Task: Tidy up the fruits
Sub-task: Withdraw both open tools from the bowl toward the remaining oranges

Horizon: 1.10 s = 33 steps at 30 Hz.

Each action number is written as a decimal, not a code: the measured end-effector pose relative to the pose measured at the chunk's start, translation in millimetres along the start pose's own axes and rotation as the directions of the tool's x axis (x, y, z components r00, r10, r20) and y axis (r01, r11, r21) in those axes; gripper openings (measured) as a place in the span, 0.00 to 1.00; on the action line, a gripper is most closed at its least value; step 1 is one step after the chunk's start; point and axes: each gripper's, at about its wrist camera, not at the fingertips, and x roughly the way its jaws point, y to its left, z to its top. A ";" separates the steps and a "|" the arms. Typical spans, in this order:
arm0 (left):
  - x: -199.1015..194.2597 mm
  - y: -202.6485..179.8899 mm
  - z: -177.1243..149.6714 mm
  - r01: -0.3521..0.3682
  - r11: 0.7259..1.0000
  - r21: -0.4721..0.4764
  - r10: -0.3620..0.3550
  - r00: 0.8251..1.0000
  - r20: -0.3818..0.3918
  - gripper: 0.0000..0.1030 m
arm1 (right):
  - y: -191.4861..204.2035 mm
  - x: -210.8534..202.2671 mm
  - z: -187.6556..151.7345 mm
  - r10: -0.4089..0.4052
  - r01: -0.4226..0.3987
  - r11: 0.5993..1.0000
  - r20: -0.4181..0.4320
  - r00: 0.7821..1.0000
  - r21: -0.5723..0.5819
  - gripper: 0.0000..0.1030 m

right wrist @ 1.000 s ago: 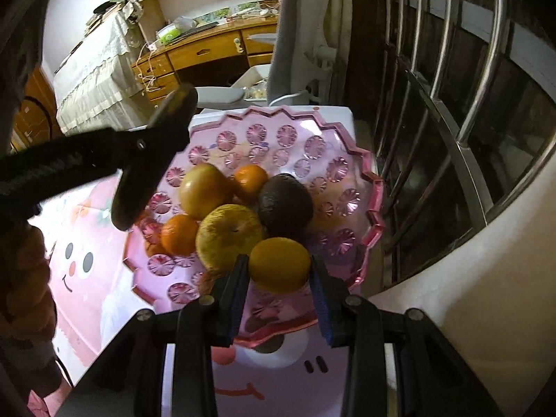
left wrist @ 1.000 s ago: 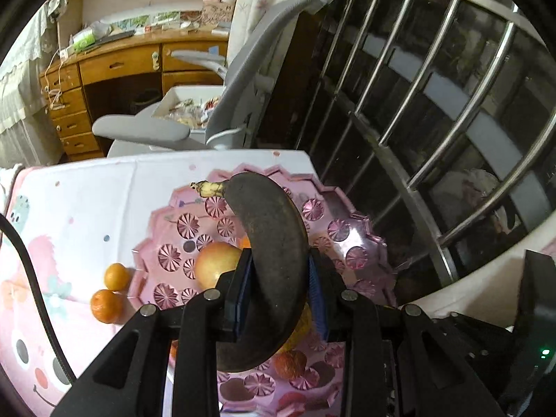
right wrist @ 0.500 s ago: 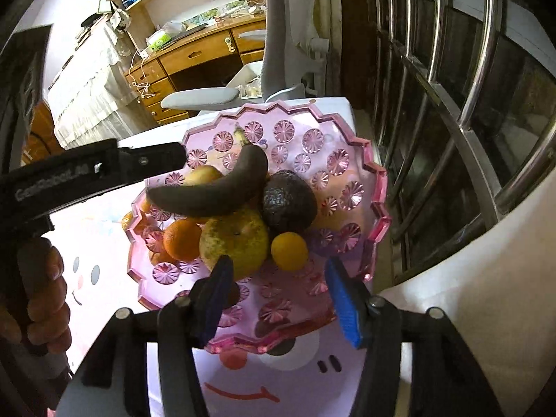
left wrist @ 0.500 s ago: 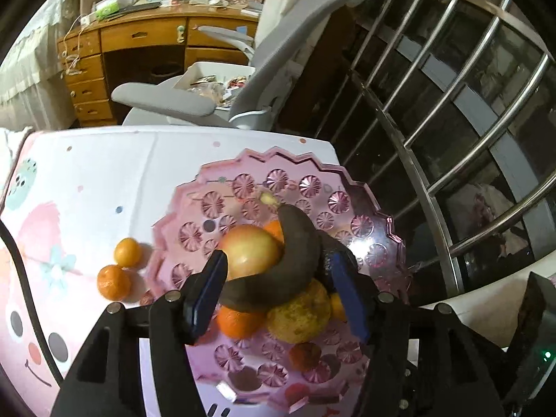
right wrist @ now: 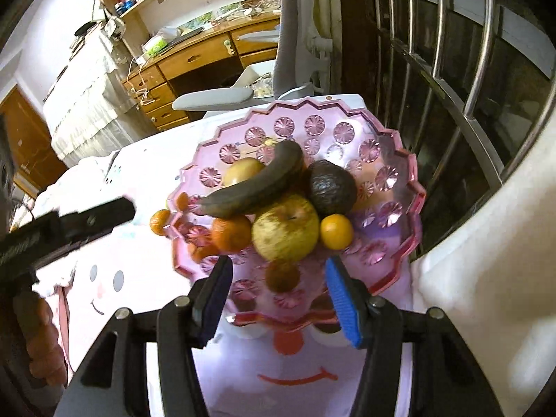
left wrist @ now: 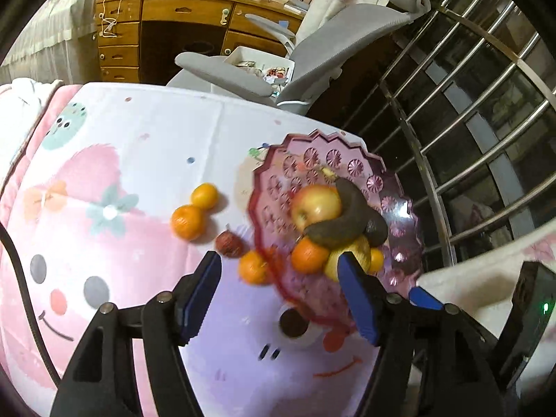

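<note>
Left tongs point(left wrist: 279, 290): jaws apart with nothing between the pads, having just opened further; they hang above the near left rim of the pink dish point(left wrist: 399, 208), likely clear of it so that the loose fruit on the cloth can be reached. Right tongs point(right wrist: 278, 295): jaws likewise parted and empty after a recent opening, poised over the near edge of the same dish. Dish: translucent pink, scalloped rim, pressed flower pattern, set at the far right of the surface beside the window bars point(left wrist: 486, 104). Contents, heaped at centre: blackened, overripe banana point(right wrist: 253, 186) lying across the top of the pile; dark wrinkled avocado point(right wrist: 332, 187) to its right; yellow-green apple point(right wrist: 285, 231) nearer; reddish apple point(left wrist: 315, 205) behind; small oranges at the near side. Still outside, left of the dish on the cartoon-printed cloth point(left wrist: 114, 243): two touching tangerines point(left wrist: 194, 212), a dark red fruit point(left wrist: 229, 243) and another orange point(left wrist: 253, 267) against the rim. Judgement: sorting well advanced, four pieces outstanding.
</note>
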 end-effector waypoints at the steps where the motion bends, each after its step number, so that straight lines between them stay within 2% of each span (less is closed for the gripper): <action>1: -3.2 4.8 -2.5 0.004 1.000 0.005 -0.004 1.000 -0.008 0.66 | 5.0 -1.0 -2.3 -0.002 0.002 1.000 0.003 1.000 0.008 0.55; 8: -38.2 49.9 -18.4 0.045 0.997 0.057 -0.042 0.998 -0.056 0.66 | 54.8 -15.1 -30.2 -0.020 0.015 0.992 0.033 0.999 0.127 0.55; 11: -55.0 71.2 -21.4 0.039 0.995 0.088 -0.033 0.997 -0.063 0.67 | 74.2 -16.7 -42.4 -0.033 0.026 0.983 0.037 0.999 0.179 0.55; 14: -69.1 95.2 -23.9 0.033 0.991 0.126 -0.026 0.998 -0.059 0.76 | 92.1 -17.0 -56.0 -0.017 0.006 0.969 0.042 0.999 0.247 0.55; 20: -79.3 133.4 -24.7 0.009 0.981 0.195 0.009 0.996 -0.090 0.76 | 120.6 -13.8 -78.9 -0.013 -0.012 0.939 0.070 0.997 0.345 0.56; 23: -79.3 142.2 -20.5 -0.014 0.974 0.226 0.039 0.994 -0.107 0.76 | 129.5 -10.1 -83.9 -0.024 -0.011 0.925 0.089 0.996 0.379 0.60; 27: -78.7 141.1 -10.8 -0.007 0.966 0.259 0.042 0.991 -0.128 0.79 | 134.9 -3.0 -84.0 -0.049 0.001 0.914 0.107 0.993 0.405 0.61; 33: -55.9 129.9 9.0 -0.002 0.960 0.279 0.044 0.988 -0.146 0.85 | 136.1 15.0 -81.8 -0.119 0.067 0.935 0.129 0.984 0.349 0.61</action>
